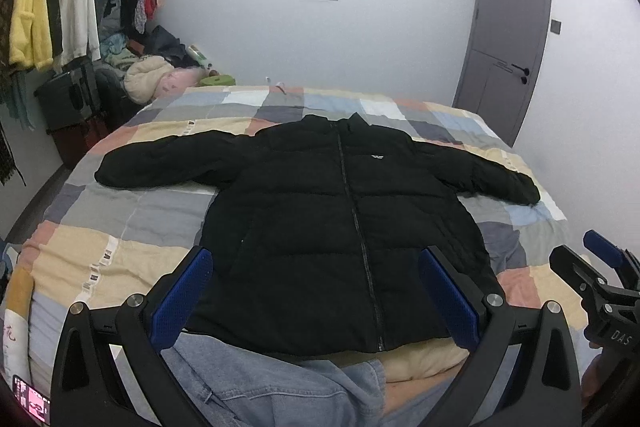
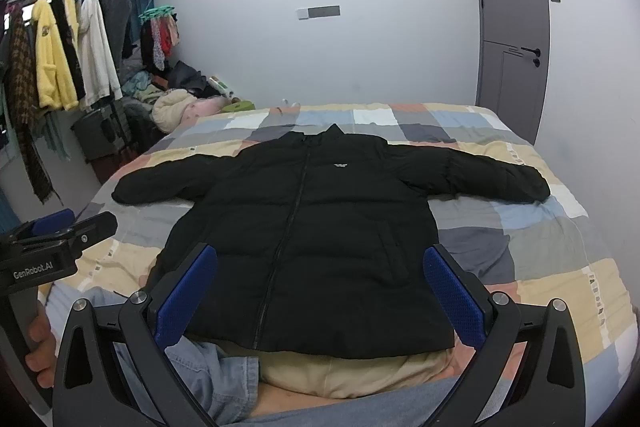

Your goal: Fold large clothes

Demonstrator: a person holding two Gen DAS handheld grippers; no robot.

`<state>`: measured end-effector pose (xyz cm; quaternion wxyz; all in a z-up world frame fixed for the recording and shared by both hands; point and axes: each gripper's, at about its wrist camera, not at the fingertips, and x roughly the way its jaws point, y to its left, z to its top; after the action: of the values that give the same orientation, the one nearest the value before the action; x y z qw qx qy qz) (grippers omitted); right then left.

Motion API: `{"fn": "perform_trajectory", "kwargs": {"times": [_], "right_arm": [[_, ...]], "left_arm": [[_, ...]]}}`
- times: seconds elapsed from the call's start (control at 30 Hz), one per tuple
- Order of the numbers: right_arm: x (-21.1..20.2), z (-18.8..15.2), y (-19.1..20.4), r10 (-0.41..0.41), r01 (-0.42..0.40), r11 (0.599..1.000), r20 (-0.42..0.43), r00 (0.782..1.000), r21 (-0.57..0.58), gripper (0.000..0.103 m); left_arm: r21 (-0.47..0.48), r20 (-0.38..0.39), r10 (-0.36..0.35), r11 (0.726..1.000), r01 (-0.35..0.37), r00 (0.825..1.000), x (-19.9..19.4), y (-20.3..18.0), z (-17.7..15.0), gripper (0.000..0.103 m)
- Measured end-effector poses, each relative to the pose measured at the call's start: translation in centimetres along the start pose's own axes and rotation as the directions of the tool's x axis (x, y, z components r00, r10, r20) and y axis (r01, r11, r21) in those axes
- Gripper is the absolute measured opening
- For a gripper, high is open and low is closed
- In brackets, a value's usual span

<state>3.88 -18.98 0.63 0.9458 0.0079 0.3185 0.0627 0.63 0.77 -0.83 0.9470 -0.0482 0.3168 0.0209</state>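
Left wrist view: a bed [image 1: 132, 211] under a patchwork quilt fills the room, a black puffer jacket [image 1: 320, 211] spread flat, zipped, across its middle, sleeves reaching toward both side edges. Denim clothing [image 1: 264, 383] and a beige garment [image 1: 424, 363] lie at the near edge, partly under the jacket's hem. Beyond the bed's left edge stands a loaded clothes rack [image 1: 60, 7]. The left tool [image 1: 320, 291] and right tool [image 2: 320, 291] hover open, gripping nothing.
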Motion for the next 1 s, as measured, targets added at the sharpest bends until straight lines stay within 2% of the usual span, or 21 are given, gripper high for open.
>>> {"fn": "perform_trajectory", "kwargs": {"times": [1.0], "right_arm": [[0.15, 0.0, -0.56, 0.016, -0.016, 1.0, 0.006, 1.0, 0.017, 0.103]], "left_arm": [[0.0, -0.007, -0.027, 1.0, 0.027, 1.0, -0.17, -0.24, 0.45, 0.103]]}}
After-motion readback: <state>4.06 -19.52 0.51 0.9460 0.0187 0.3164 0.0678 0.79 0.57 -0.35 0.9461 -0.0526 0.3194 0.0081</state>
